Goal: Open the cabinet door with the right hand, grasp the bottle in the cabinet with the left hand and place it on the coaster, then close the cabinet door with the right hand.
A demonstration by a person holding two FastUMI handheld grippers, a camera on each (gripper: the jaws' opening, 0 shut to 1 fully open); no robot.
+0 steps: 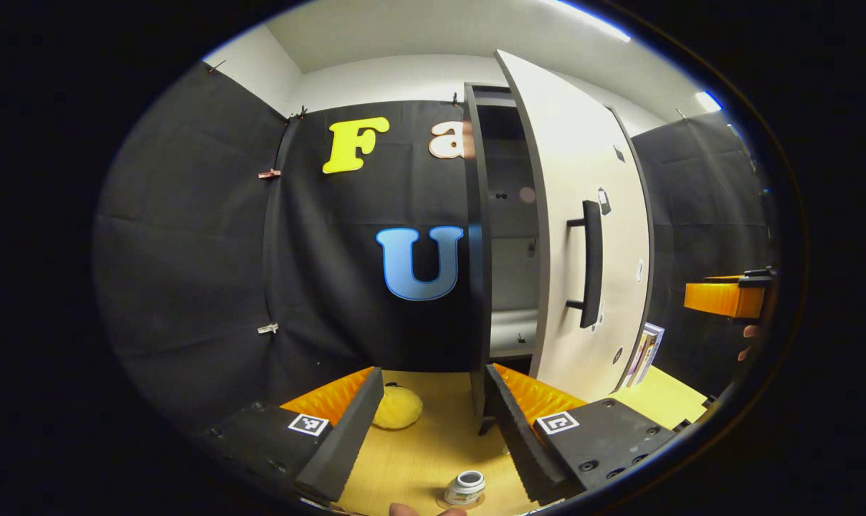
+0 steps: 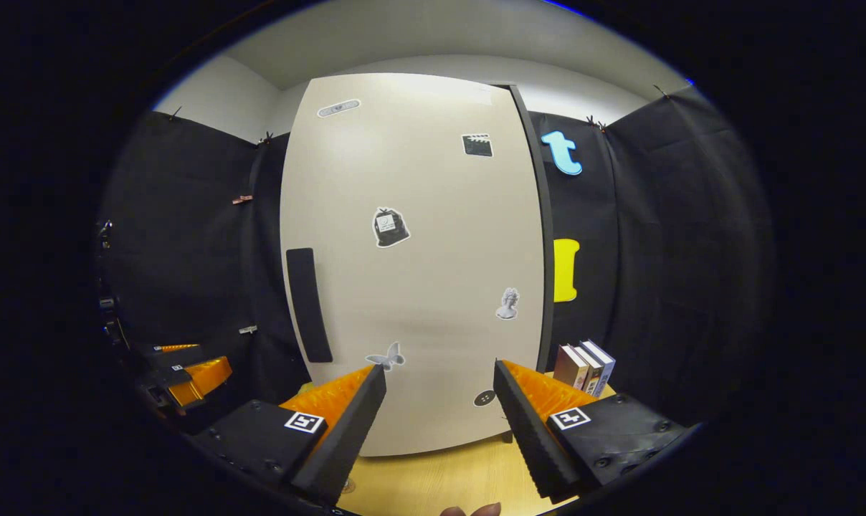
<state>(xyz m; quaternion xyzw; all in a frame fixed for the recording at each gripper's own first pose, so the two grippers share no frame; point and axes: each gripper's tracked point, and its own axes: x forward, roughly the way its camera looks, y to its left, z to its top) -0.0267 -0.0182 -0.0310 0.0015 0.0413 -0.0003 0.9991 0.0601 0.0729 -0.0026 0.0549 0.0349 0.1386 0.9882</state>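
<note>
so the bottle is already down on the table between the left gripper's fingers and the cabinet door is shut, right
Not quite. The bottle does stand on the table between the left gripper's open fingers, but the cabinet door is not shut: the left gripper view shows it swung partly open, with the shelves inside visible past its edge.

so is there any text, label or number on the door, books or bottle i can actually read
Nothing reads clearly.
door stickers: mostly pictures; the oblong sticker at the top is too blurred to read
books: spines too small to read
bottle: label too small to read
square marker: a code pattern, no words
</note>
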